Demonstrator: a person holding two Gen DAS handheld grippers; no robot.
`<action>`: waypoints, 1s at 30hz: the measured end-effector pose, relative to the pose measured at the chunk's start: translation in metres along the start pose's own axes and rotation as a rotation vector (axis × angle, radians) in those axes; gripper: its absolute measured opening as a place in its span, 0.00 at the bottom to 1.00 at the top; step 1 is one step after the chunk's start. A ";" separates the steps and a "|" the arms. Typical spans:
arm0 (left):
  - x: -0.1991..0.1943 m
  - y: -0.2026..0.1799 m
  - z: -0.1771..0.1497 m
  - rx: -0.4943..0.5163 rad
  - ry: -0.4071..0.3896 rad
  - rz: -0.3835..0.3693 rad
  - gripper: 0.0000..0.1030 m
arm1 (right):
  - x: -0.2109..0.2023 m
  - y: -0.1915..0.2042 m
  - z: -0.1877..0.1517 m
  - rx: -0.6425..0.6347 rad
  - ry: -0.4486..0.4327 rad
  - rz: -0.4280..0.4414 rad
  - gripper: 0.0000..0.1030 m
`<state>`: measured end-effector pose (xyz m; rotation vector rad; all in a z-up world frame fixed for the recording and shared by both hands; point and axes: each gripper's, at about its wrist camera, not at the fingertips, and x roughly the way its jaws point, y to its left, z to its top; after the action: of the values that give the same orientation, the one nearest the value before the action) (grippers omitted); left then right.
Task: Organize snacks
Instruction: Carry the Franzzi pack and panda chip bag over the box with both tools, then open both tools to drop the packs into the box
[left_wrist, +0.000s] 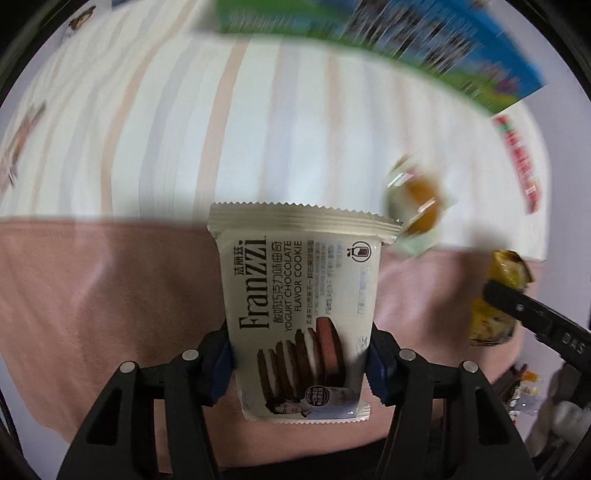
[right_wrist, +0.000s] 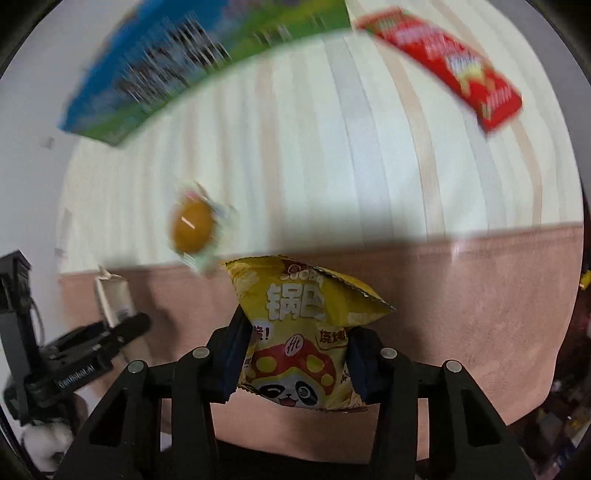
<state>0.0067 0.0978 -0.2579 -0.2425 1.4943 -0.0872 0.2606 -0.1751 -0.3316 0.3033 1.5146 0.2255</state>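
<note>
My left gripper (left_wrist: 300, 363) is shut on a white Franzzi yogurt chocolate cookie pack (left_wrist: 301, 295), held upright above the pink cloth. My right gripper (right_wrist: 293, 363) is shut on a yellow snack bag with a panda (right_wrist: 301, 325), also held above the cloth. The right gripper and its yellow bag (left_wrist: 495, 295) show at the right of the left wrist view. The left gripper with the white pack (right_wrist: 110, 299) shows at the left of the right wrist view. A small clear pack with an orange-yellow round snack (right_wrist: 194, 227) lies on the striped cloth; it also shows in the left wrist view (left_wrist: 419, 205).
A striped cream cloth (right_wrist: 332, 147) lies beyond a pink cloth (right_wrist: 480, 295). A blue and green box (right_wrist: 177, 66) stands at the far side, also blurred in the left wrist view (left_wrist: 388, 40). A red snack box (right_wrist: 450, 66) lies at the far right.
</note>
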 end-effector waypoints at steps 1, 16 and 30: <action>-0.016 -0.005 0.006 0.007 -0.027 -0.022 0.54 | -0.012 0.004 0.007 -0.004 -0.020 0.022 0.48; -0.141 -0.046 0.265 0.081 -0.249 -0.015 0.55 | -0.142 0.069 0.251 -0.174 -0.262 0.000 0.48; -0.053 -0.008 0.388 -0.011 -0.070 0.067 0.63 | -0.069 0.042 0.358 -0.093 -0.129 -0.114 0.68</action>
<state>0.3884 0.1417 -0.1817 -0.2020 1.4322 -0.0172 0.6166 -0.1782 -0.2421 0.1545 1.3842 0.1815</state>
